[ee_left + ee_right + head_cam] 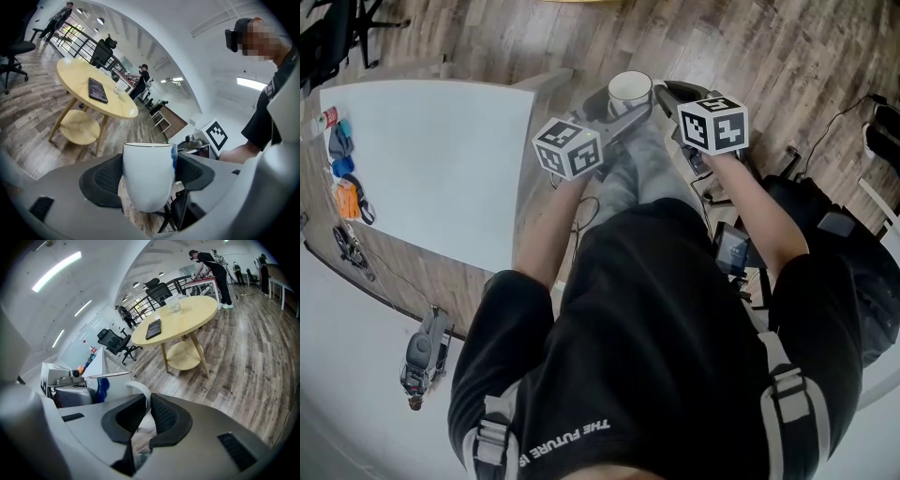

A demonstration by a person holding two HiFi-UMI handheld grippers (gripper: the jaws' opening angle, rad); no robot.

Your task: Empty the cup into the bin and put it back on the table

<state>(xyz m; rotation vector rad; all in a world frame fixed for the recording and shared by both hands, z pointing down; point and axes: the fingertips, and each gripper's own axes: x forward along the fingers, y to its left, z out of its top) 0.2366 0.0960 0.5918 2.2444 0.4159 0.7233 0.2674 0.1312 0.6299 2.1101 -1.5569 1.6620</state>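
A white cup [630, 89] with a dark rim is held upright in the air over the wooden floor, past the corner of the white table [431, 159]. From the head view its inside looks empty. My left gripper [147, 176] is shut on the cup's body [149, 176], one black pad on each side. A blue mark [174, 154] shows near the rim. My right gripper [145, 411] has its pads almost together, pinching the cup's white handle [140, 391]. In the head view the left gripper [623, 117] and the right gripper [667, 96] meet at the cup. I cannot make out a bin.
A round yellow table [176, 322] with a tablet [97, 90] stands on the wooden floor ahead. Small colourful items [342, 178] lie at the white table's far left edge. An office chair [112, 341] and a dark bag [825, 225] are nearby. People stand in the background.
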